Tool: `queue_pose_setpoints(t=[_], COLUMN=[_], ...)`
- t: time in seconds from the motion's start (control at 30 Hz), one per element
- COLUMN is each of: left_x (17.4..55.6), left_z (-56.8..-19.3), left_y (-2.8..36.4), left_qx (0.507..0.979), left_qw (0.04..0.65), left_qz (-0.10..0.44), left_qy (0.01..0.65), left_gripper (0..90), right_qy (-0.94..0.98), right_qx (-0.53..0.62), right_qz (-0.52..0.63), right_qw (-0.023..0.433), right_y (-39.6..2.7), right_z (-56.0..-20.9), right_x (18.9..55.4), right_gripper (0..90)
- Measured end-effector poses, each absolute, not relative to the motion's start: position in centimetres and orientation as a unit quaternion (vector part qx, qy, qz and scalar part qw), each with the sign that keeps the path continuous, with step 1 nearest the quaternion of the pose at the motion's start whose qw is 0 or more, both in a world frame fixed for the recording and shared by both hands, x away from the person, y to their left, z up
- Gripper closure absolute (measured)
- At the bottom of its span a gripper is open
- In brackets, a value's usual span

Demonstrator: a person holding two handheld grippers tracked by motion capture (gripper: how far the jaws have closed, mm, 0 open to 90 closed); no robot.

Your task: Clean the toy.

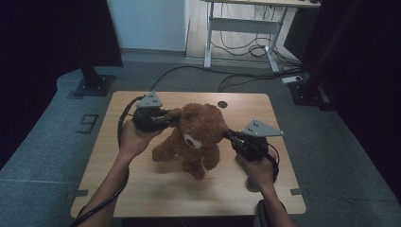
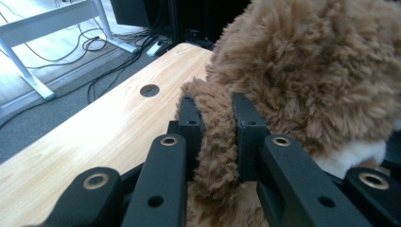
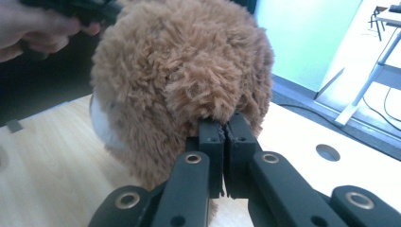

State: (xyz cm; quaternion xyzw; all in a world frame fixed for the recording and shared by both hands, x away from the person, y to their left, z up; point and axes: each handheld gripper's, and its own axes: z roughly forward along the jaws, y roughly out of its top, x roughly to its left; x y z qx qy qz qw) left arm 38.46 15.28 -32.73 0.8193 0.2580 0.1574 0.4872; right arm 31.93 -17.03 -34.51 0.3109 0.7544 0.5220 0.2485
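A brown plush teddy bear (image 1: 196, 137) stands upright in the middle of the wooden table (image 1: 142, 189), lifted by its head. My left gripper (image 1: 171, 117) comes in from the left and is shut on the bear's ear; in the left gripper view the jaws (image 2: 216, 127) clamp a thick fold of fur beside the bear's head (image 2: 307, 71). My right gripper (image 1: 228, 135) comes from the right. In the right gripper view its jaws (image 3: 224, 130) are pinched almost together on a tuft of fur at the other ear of the bear (image 3: 179, 71).
A round cable hole (image 1: 222, 104) sits near the table's far edge. Beyond the table stand a white desk frame (image 1: 241, 28) with cables on the floor, a black stand base (image 1: 92, 82) at far left and another (image 1: 307, 90) at far right.
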Motion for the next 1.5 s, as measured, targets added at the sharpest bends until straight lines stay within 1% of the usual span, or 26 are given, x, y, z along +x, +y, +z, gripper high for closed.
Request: queue_pose_setpoints(t=[0.23, 0.5, 0.83, 1.03, 1.1, 1.27, 1.37, 1.4, 1.5], left_x=[38.5, 38.3, 38.3, 38.2, 38.1, 37.7, 37.6, 37.6, 37.6], left_z=[-34.6, -37.5, -41.1, -42.2, -42.4, -43.0, -43.4, -43.6, -44.0], left_y=[16.5, 18.0, 18.9, 19.2, 19.3, 19.6, 19.8, 19.9, 20.1], left_qx=[0.811, 0.803, 0.809, 0.812, 0.813, 0.818, 0.82, 0.82, 0.82], left_qw=[0.5, 0.51, 0.489, 0.484, 0.481, 0.477, 0.478, 0.478, 0.479], left_qz=[0.132, 0.108, 0.113, 0.115, 0.118, 0.122, 0.12, 0.119, 0.116], left_qy=[0.273, 0.29, 0.305, 0.306, 0.305, 0.297, 0.292, 0.292, 0.292], left_gripper=[76.9, 76.4, 75.0, 75.1, 75.2, 75.5, 75.8, 75.8, 75.8], right_qy=[0.76, 0.773, 0.789, 0.79, 0.791, 0.793, 0.797, 0.797, 0.805], right_qx=[0.313, 0.317, 0.319, 0.325, 0.325, 0.326, 0.327, 0.333, 0.343], right_qz=[0.511, 0.496, 0.478, 0.478, 0.477, 0.473, 0.472, 0.47, 0.459], right_qw=[0.253, 0.236, 0.217, 0.206, 0.204, 0.203, 0.188, 0.18, 0.153], right_y=[-16.4, -15.5, -14.7, -14.9, -14.9, -15.1, -15.5, -15.6, -15.6], right_z=[-34.1, -35.4, -37.2, -37.6, -37.7, -38.5, -40.0, -40.6, -42.9], right_x=[33.8, 35.6, 37.2, 37.8, 37.9, 38.0, 38.5, 38.8, 39.8], right_gripper=[87.6, 87.5, 86.5, 83.6, 78.8, 50.3, 33.8, 30.6, 25.3])
